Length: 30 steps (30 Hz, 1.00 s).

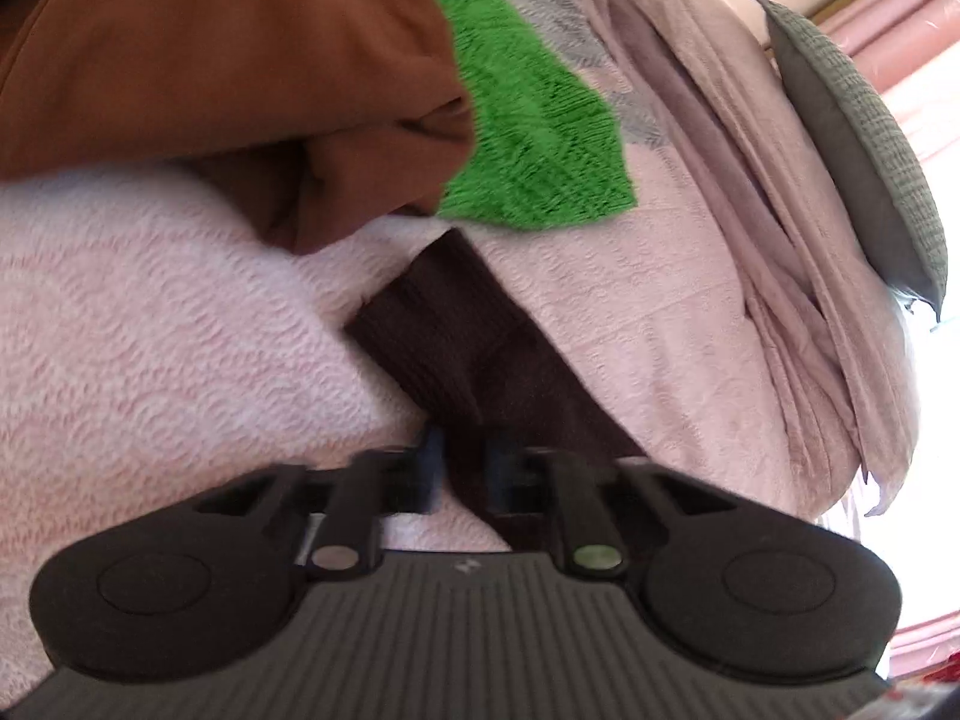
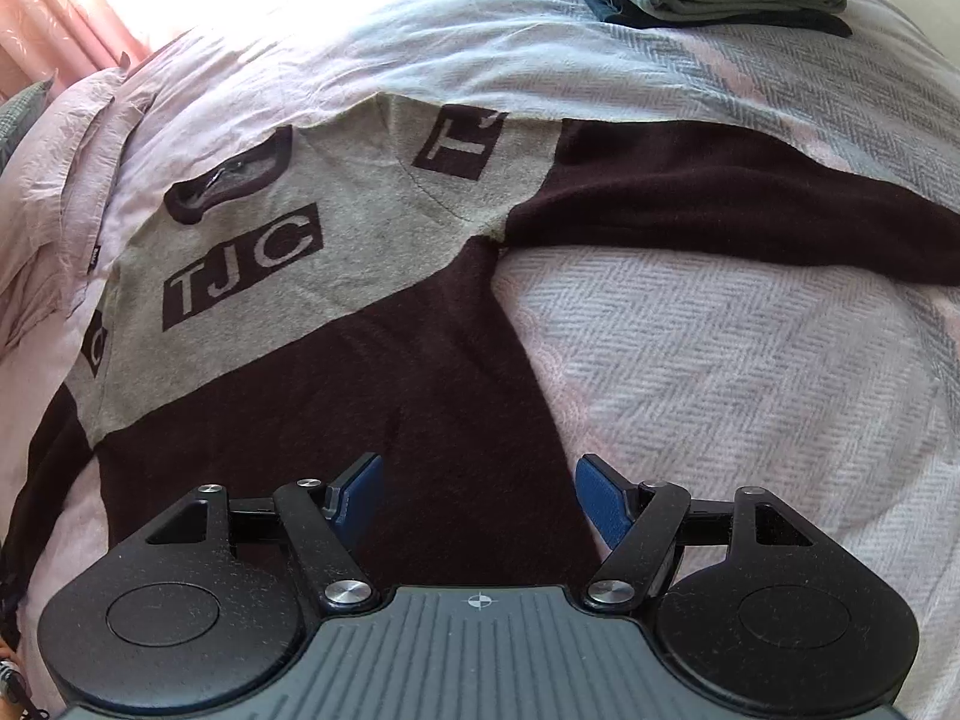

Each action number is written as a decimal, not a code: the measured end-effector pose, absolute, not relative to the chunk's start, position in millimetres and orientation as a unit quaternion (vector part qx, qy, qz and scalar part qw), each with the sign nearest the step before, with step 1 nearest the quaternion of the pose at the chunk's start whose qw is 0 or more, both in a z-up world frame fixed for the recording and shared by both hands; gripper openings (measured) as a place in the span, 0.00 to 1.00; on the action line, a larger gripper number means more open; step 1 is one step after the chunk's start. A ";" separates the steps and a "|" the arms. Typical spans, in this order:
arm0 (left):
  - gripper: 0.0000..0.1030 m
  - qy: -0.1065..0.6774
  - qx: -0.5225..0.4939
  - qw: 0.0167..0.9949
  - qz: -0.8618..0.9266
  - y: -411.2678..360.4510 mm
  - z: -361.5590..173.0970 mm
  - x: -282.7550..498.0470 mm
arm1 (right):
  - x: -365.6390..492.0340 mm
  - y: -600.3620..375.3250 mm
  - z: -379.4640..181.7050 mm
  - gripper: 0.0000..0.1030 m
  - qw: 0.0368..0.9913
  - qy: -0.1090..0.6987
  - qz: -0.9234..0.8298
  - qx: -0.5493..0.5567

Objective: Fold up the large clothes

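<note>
One sweater (image 2: pixel 372 372), two grippers: left gripper (image 1: pixel 462 468) clamped, right gripper (image 2: pixel 477 498) agape

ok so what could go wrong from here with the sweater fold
1. The left gripper pinches only a narrow strip of the dark sleeve; it might slip out when lifted.
2. The right gripper is open above the sweater hem, so lifting now would drag it lopsided.
3. The brown garment and green cloth lie near the sleeve and could snag.

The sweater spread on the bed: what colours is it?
Dark maroon sweater with a grey chest panel carrying "TJC" blocks; clearest in the right wrist view.
</note>
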State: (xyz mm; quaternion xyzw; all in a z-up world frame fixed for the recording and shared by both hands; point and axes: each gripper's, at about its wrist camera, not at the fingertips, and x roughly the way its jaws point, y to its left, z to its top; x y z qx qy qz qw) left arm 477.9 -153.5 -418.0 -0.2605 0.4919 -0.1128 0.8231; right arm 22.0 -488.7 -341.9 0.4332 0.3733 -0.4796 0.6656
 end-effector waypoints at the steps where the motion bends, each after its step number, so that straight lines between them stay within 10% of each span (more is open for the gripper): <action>1: 0.06 0.486 -0.259 0.827 -0.113 -156.5 -410.8 477.4 | 19.2 -491.6 -342.3 0.67 0.668 0.372 -0.478 0.433; 15: 0.07 0.286 -0.071 0.761 -0.578 -414.9 -219.2 257.5 | -65.7 -537.4 -311.0 0.67 0.678 0.297 -0.517 0.431; 18: 0.34 0.302 -0.021 0.684 -0.664 -468.5 -243.8 188.5 | -79.3 -543.6 -308.4 0.67 0.679 0.289 -0.529 0.419; 30: 0.34 0.353 0.253 0.765 -0.476 -421.5 -388.5 236.0 | -32.0 -577.5 -354.0 0.49 0.764 0.184 -0.403 0.469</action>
